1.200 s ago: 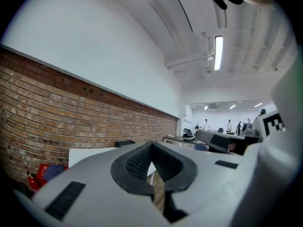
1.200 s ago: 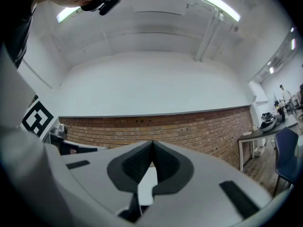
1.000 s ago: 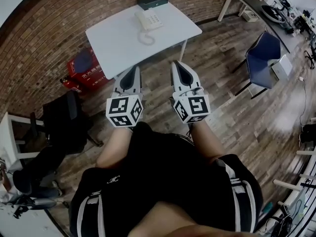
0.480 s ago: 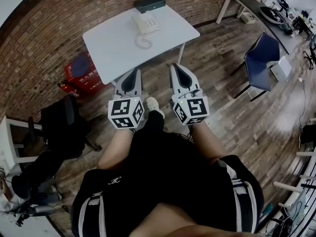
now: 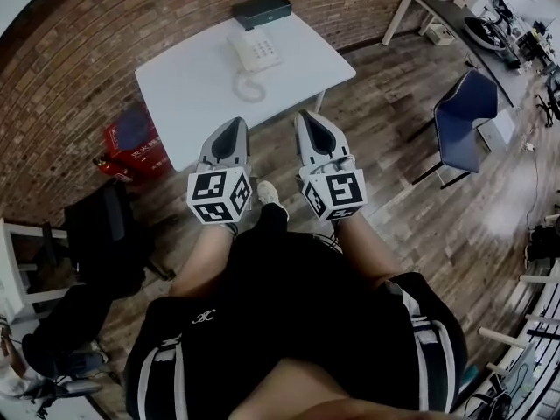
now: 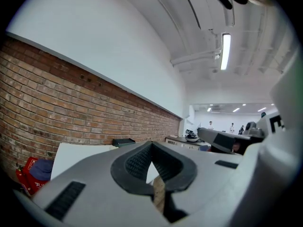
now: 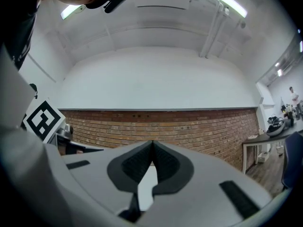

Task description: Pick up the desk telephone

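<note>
A white desk telephone (image 5: 254, 49) with a coiled cord (image 5: 248, 86) sits near the far edge of a white table (image 5: 192, 94). My left gripper (image 5: 234, 122) and right gripper (image 5: 306, 115) are held side by side in front of the person, pointing at the table's near edge, well short of the phone. Both are shut with nothing between the jaws. In the left gripper view the left gripper (image 6: 151, 144) shows its tips touching, with the table (image 6: 80, 155) beyond. In the right gripper view the right gripper (image 7: 152, 143) is likewise shut.
A dark box (image 5: 262, 9) lies behind the phone against the brick wall (image 5: 105, 33). A red case (image 5: 131, 138) stands left of the table, a black chair (image 5: 105, 234) further left, a blue chair (image 5: 468, 112) at the right. A second desk (image 5: 455, 11) stands far right.
Both grippers and the person have moved toward the white table; the table and phone appear larger and nearer. The jaws stayed shut.
</note>
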